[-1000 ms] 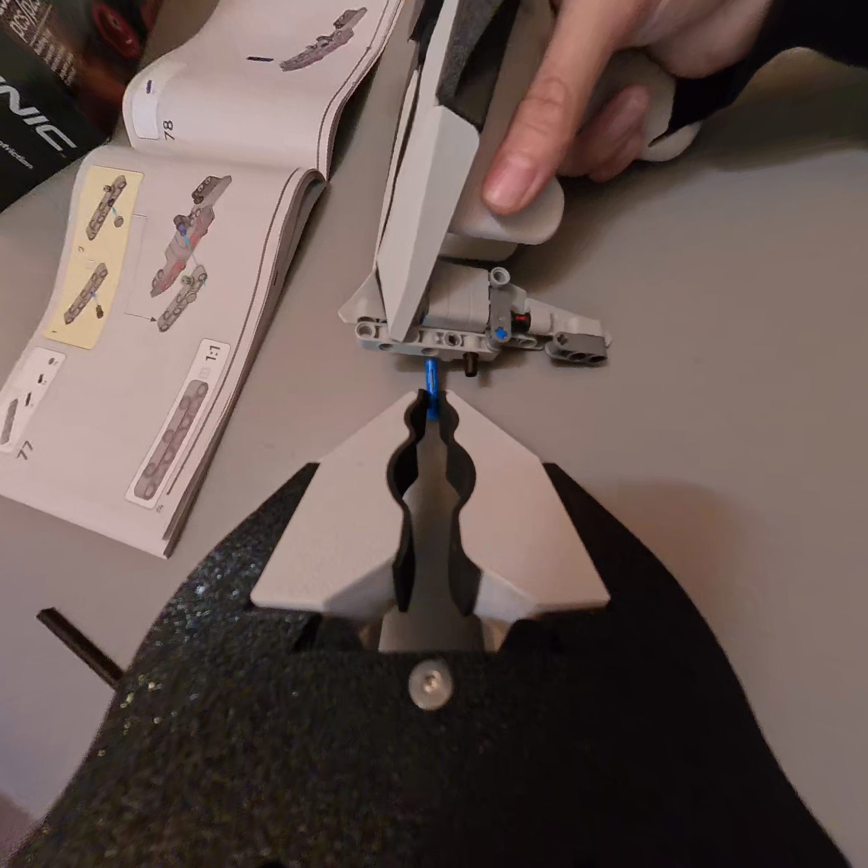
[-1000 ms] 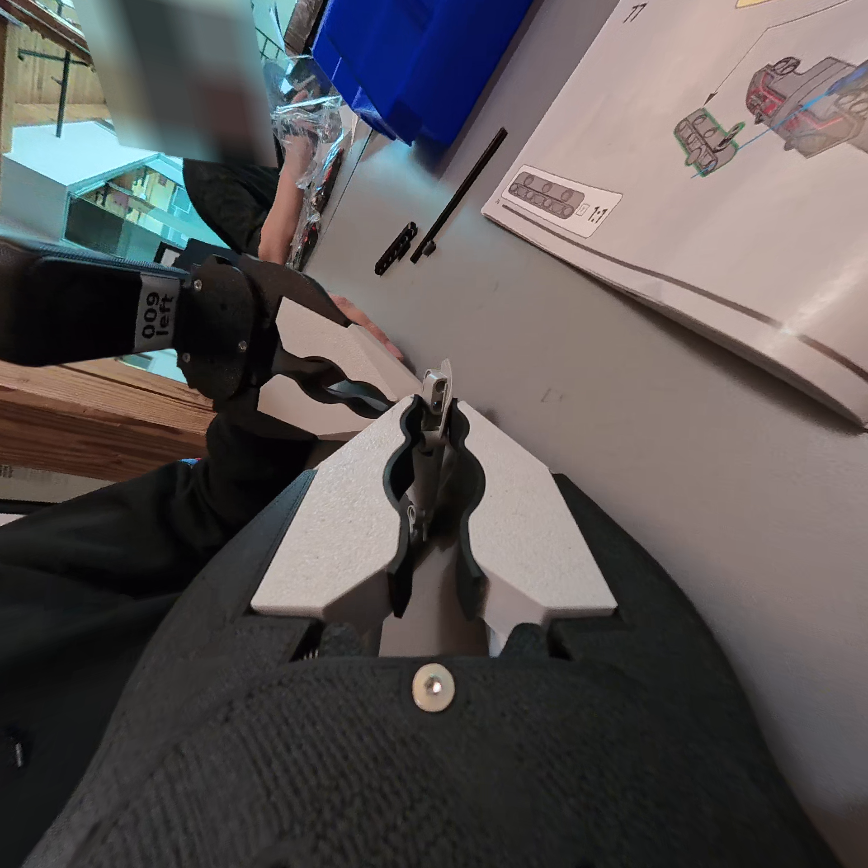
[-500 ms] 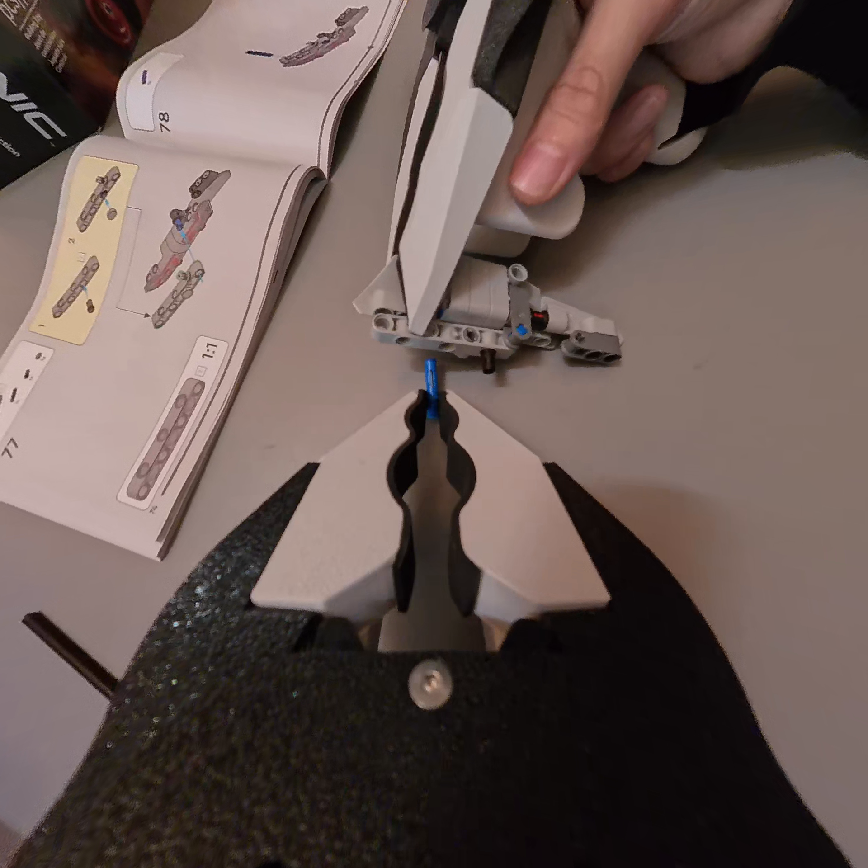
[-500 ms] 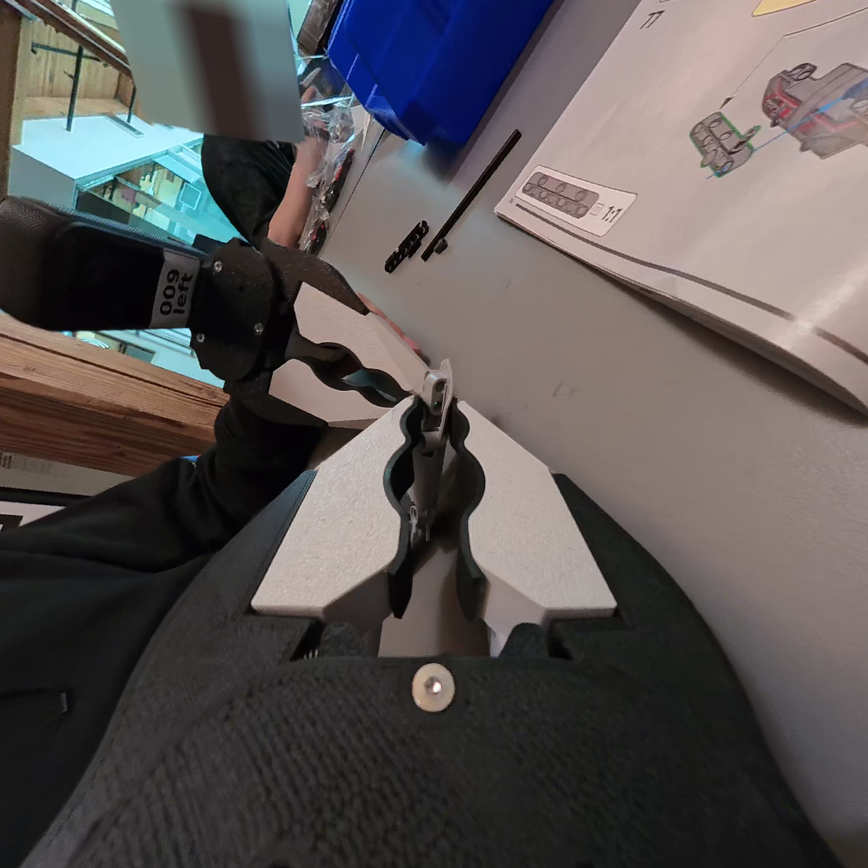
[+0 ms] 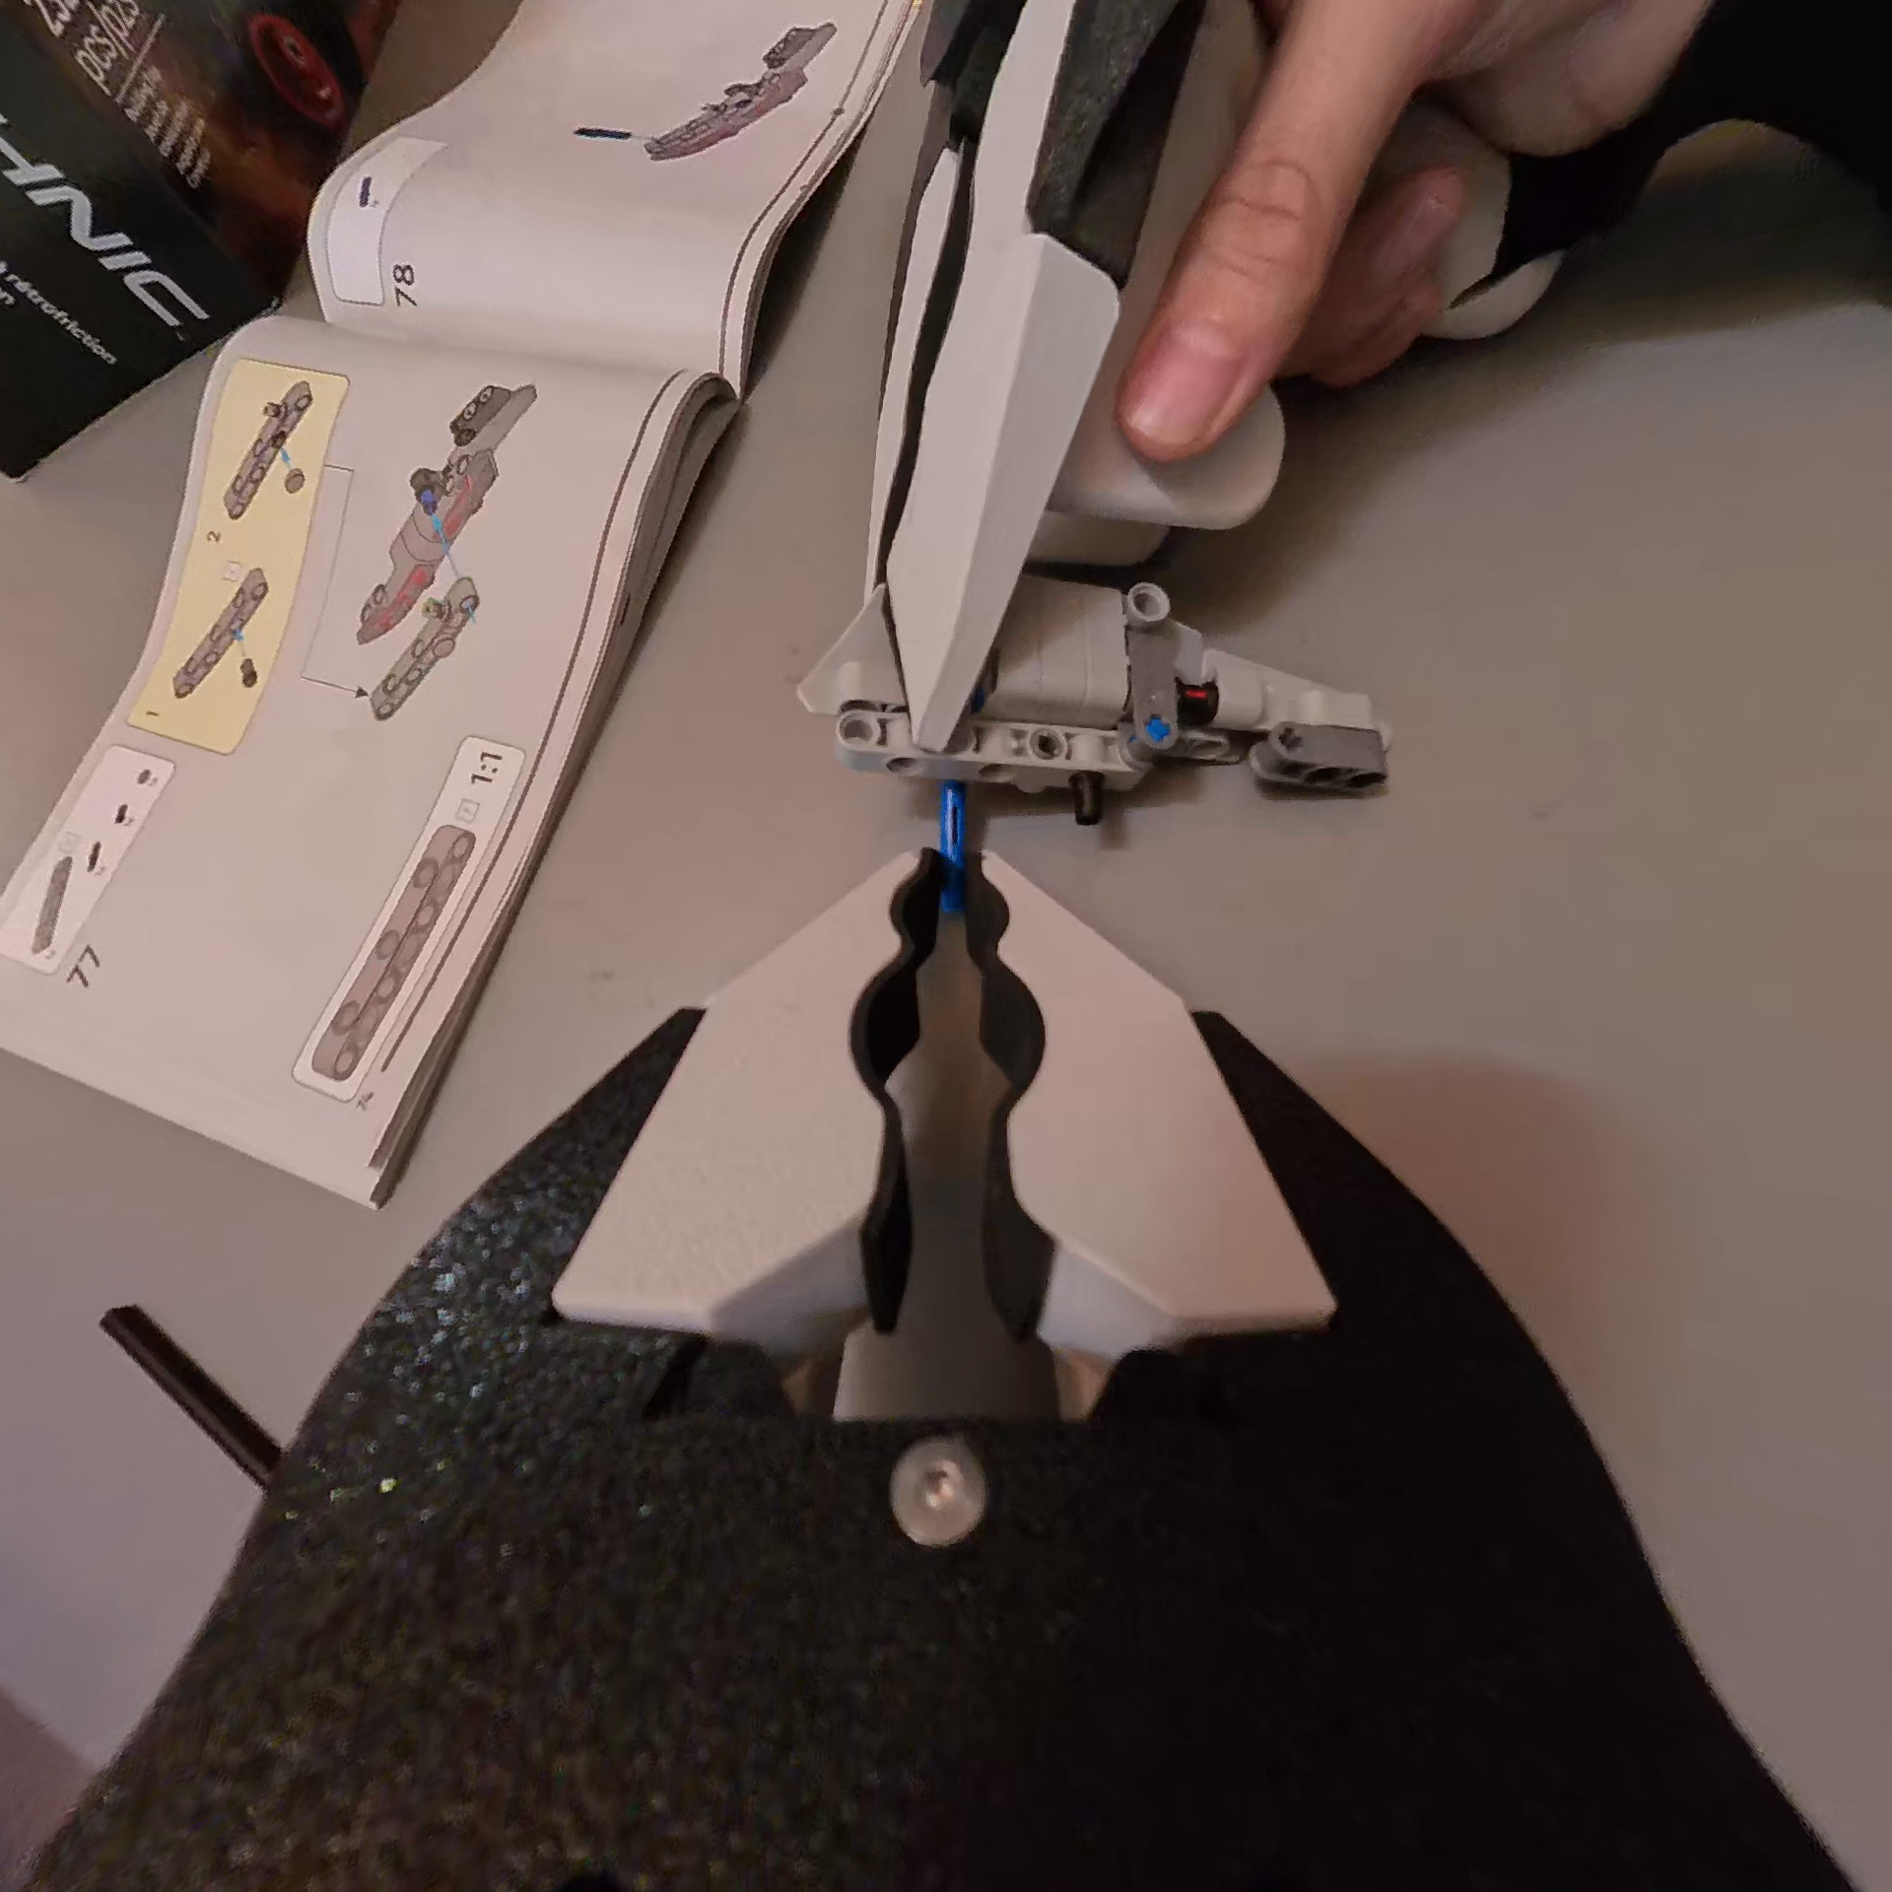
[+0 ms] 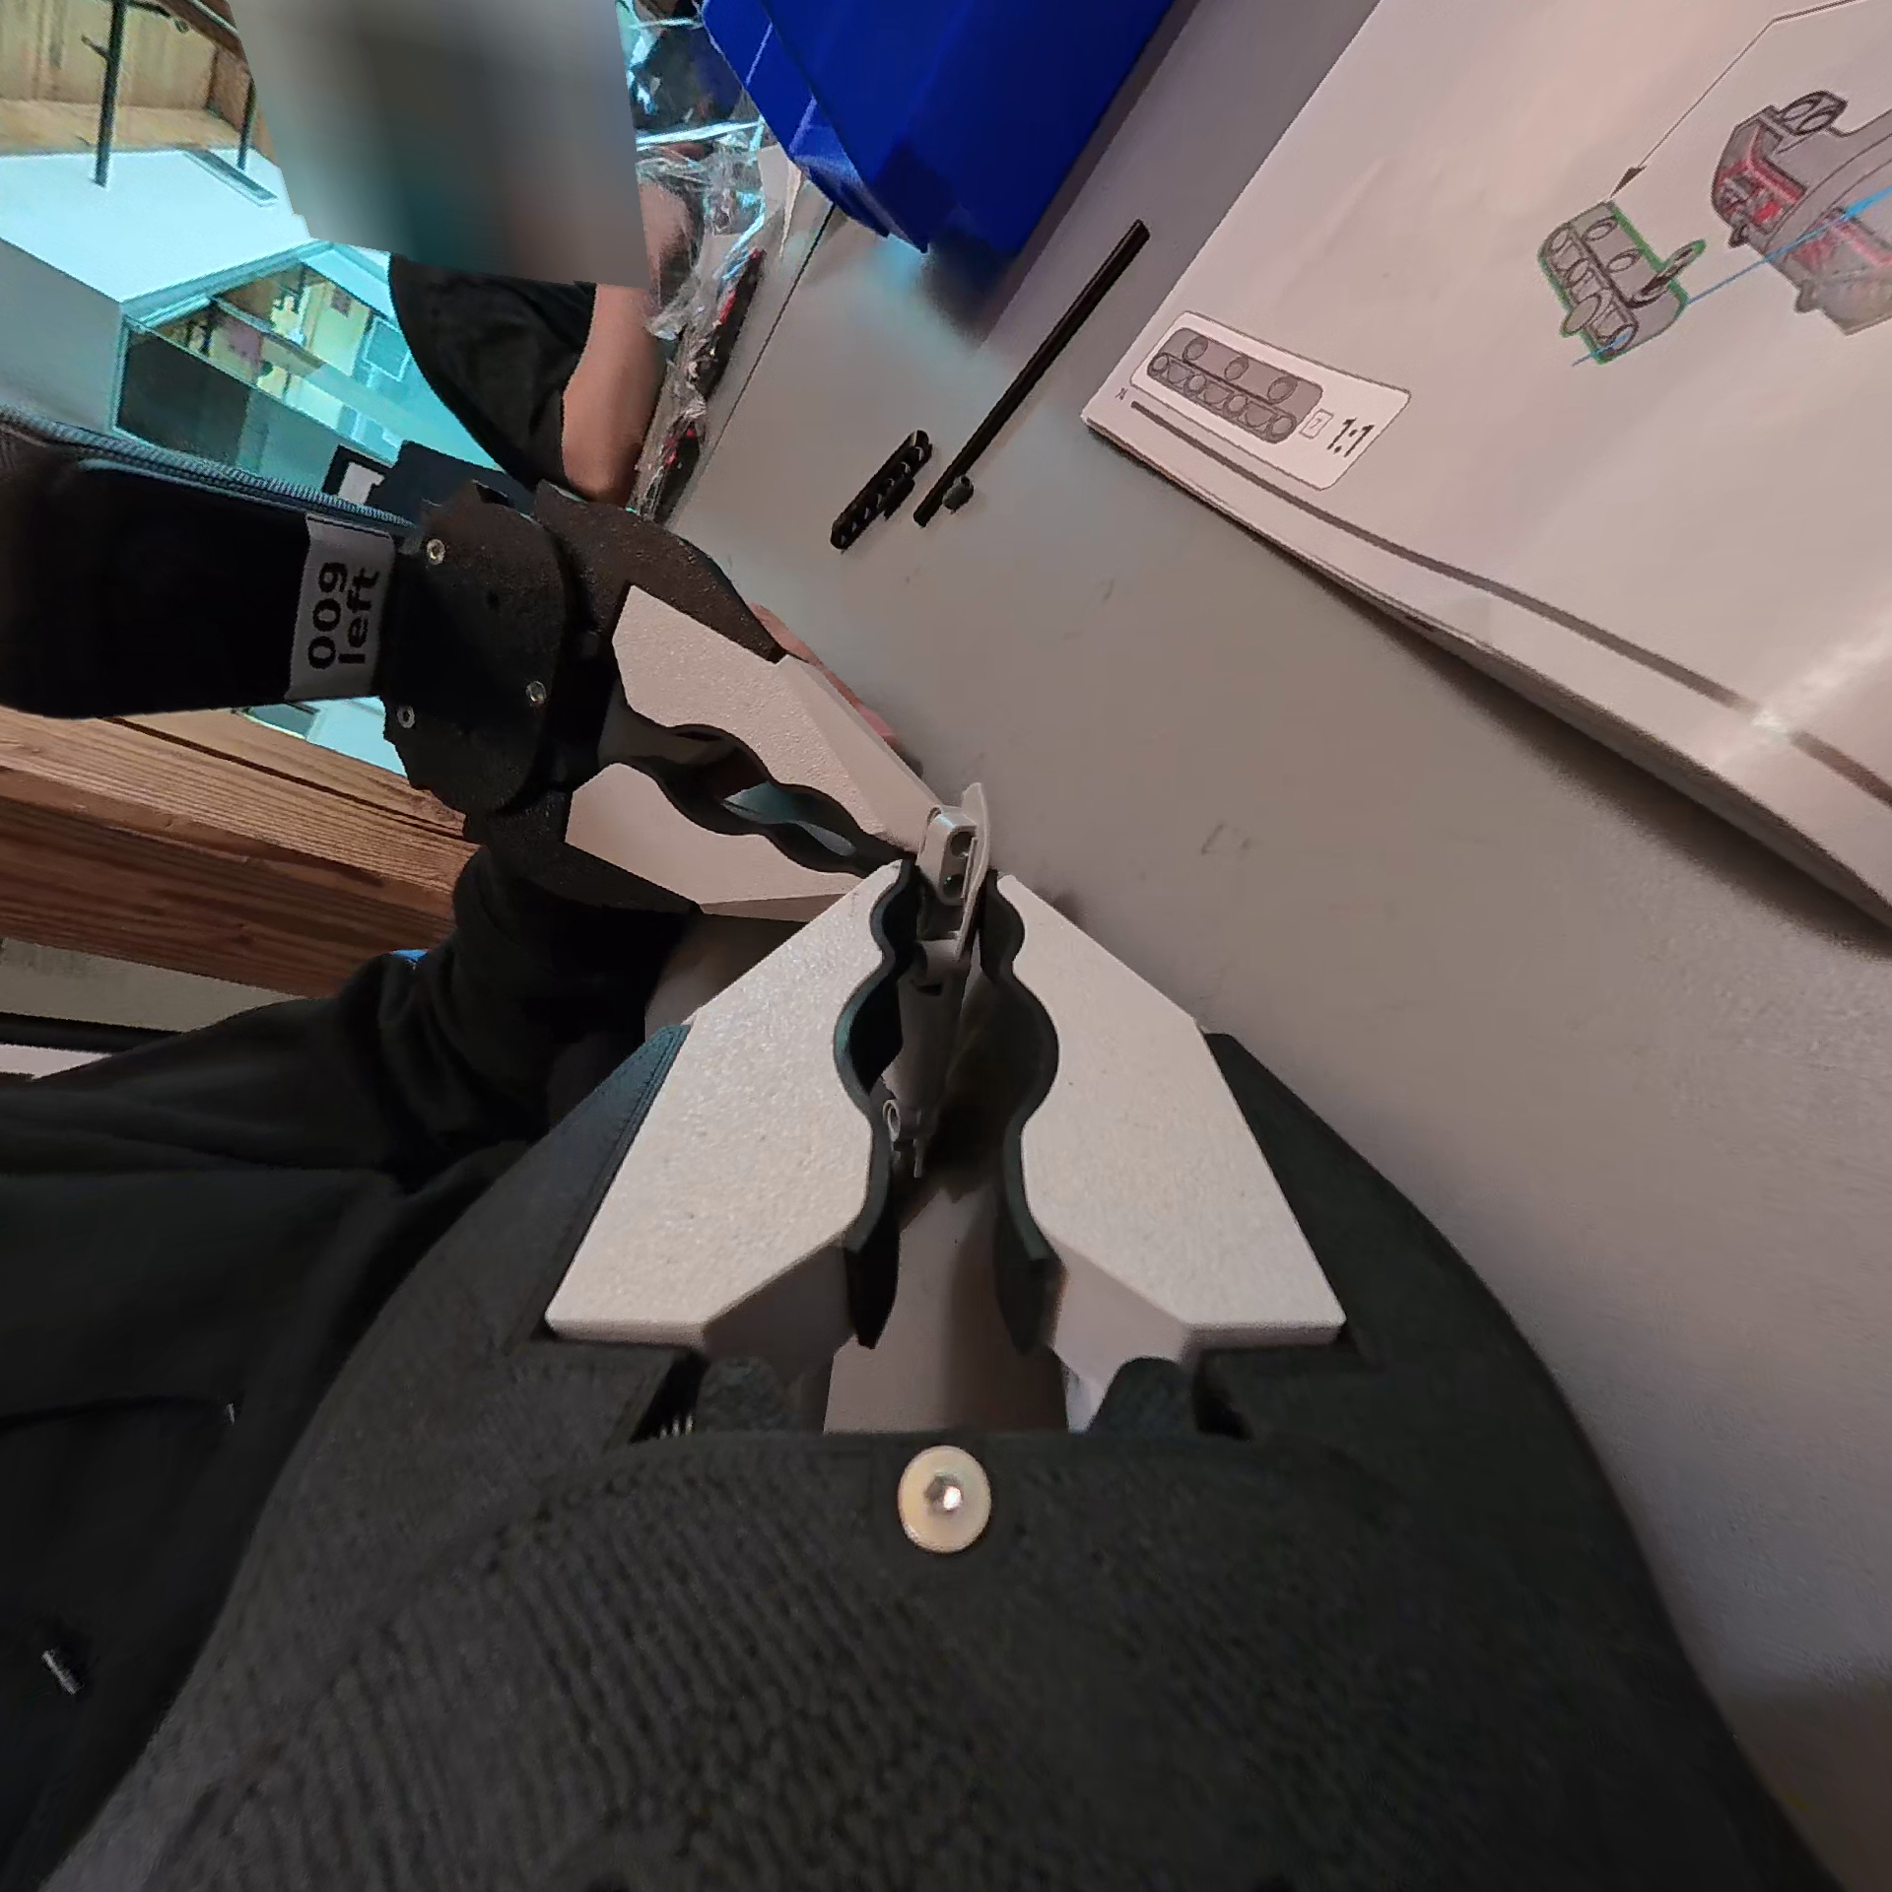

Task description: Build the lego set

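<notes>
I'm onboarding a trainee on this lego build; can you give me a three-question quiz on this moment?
1. True or false: the left gripper is shut on a blue pin.
2. What does the right gripper hold?
A. the grey lego assembly
B. the instruction booklet
C. nothing
3. Fill in: the blue pin's far end meets the assembly's ___ beam.

Key: 1 true; 2 A; 3 grey.

Workbench surroundings on a grey table (image 5: 1536, 1024)

A blue bin (image 6: 921, 113) stands at the table's far edge beside crumpled clear plastic bags (image 6: 706, 235); a wooden beam (image 6: 205, 809) runs behind.
</notes>
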Demonstrator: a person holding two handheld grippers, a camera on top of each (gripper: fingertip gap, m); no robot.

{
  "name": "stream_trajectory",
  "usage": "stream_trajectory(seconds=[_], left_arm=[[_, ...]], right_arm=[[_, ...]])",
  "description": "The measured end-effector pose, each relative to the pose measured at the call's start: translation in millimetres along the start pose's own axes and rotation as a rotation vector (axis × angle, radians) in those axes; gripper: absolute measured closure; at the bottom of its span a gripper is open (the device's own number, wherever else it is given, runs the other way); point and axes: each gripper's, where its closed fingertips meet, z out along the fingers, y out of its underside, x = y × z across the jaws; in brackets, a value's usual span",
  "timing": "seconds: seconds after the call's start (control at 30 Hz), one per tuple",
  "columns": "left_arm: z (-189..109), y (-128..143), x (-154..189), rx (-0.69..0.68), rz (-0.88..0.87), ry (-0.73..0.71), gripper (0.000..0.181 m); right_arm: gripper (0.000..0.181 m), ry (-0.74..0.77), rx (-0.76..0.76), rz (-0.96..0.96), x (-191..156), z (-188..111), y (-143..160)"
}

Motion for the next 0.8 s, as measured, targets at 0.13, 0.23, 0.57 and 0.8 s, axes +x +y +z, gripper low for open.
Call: stream_trajectory(seconds=[0.13, 0.23, 0.57, 0.8], left_arm=[[-3.5, -2.6, -1.2, 0.027, -0.024, 0.003, 0.179], [-6.8, -3.5, -4.4, 0.047, -0.062, 0.003, 0.179], [-7.4, -1.2, -5.4, 0.040, -0.081, 0.009, 0.179], [-3.0, 4.5, -5.1, -0.008, -0.093, 0.018, 0.179]], right_arm=[[0.171, 0.003, 0.001, 0.001, 0.3, 0.1, 0.1], [0.171, 0.004, 0.000, 0.006, 0.7, 0.0, 0.3], [0.171, 0.020, -0.053, 0.024, 2.7, 3.1, 4.0], [0.170, 0.186, -0.165, -0.085, 10.0, 6.9, 9.1]])
